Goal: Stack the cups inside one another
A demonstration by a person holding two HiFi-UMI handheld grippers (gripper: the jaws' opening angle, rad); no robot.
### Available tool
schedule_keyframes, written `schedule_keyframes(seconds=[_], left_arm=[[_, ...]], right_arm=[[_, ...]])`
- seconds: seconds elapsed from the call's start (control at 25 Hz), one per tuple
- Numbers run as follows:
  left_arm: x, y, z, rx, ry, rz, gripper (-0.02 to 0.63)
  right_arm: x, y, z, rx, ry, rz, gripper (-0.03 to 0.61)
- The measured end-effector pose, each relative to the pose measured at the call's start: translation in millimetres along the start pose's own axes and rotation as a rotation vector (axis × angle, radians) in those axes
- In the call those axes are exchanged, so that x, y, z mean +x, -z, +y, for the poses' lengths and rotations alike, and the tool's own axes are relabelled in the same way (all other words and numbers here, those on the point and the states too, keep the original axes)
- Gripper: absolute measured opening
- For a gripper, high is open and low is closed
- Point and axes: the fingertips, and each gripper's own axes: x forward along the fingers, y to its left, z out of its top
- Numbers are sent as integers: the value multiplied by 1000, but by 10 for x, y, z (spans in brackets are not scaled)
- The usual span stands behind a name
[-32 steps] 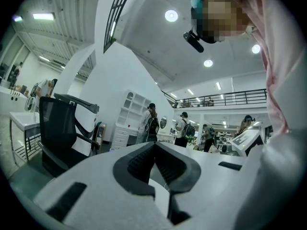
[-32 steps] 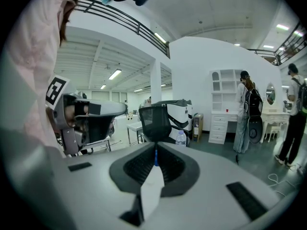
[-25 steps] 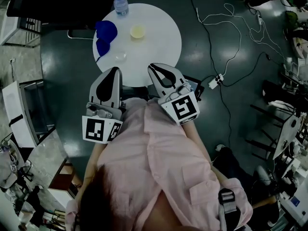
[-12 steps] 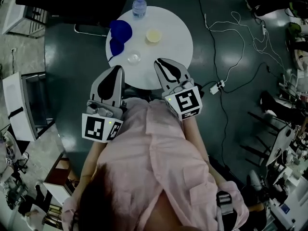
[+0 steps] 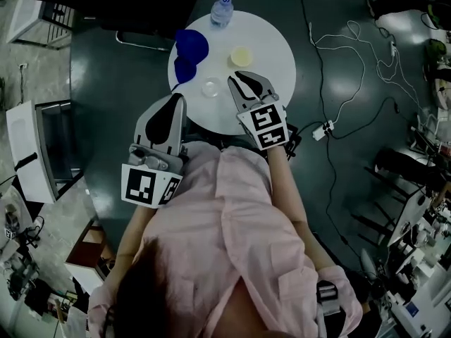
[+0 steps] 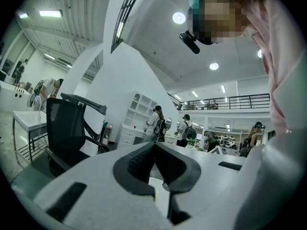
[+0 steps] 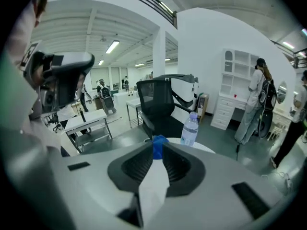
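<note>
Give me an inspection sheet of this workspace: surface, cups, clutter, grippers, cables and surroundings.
Surface: round white table, largely bare.
Job's things: two blue cups close together at the table's left side; a pale yellow cup and a clear cup stand apart from each other; none of them looks nested.
Clutter: water bottle at the table's far edge.
Grippers: left gripper has its jaws together and empty, by the table's near edge; right gripper has its jaws together and empty, over the table beside the clear cup.
Cables: loose cables and a power strip on the floor at right.
Surroundings: black office chair beyond the table; people in the background.
</note>
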Motion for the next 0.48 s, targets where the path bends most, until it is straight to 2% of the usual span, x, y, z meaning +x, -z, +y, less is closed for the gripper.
schedule_keyframes(seconds=[0.2,0.48], left_arm=[[98,-2,135,4,14,-20,17],[203,-3,164,8,45,-19,17]], right_arm=[[417,322,13,1,-51,125,105],[759,718,104,8,-140,282,106]])
